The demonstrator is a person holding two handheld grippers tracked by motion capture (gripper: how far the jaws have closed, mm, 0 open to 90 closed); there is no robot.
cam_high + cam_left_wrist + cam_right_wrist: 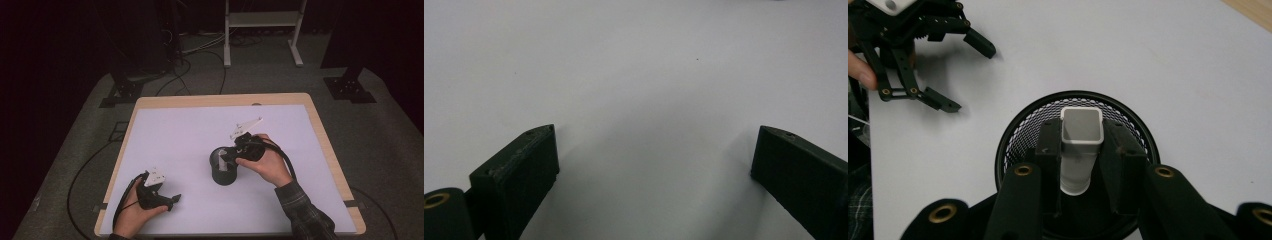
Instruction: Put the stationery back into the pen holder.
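A black mesh cup (223,176) stands upright on the white sheet (190,130), a little right of centre. My right gripper (223,159) reaches over its mouth. In the right gripper view that gripper (1081,132) is shut on a pale grey square tube (1081,145), which points down into the mesh cup (1013,135). The tube (220,161) shows faintly inside the cup from above. My left gripper (172,201) rests near the front left of the sheet, open and empty. Its jaws stand wide apart over bare sheet (654,150). The left gripper (969,78) also appears beyond the cup.
The wooden table edge (320,130) frames the sheet. On the floor behind are black stand bases (120,92) (350,87), loose cables (200,55) and a white frame's legs (227,45).
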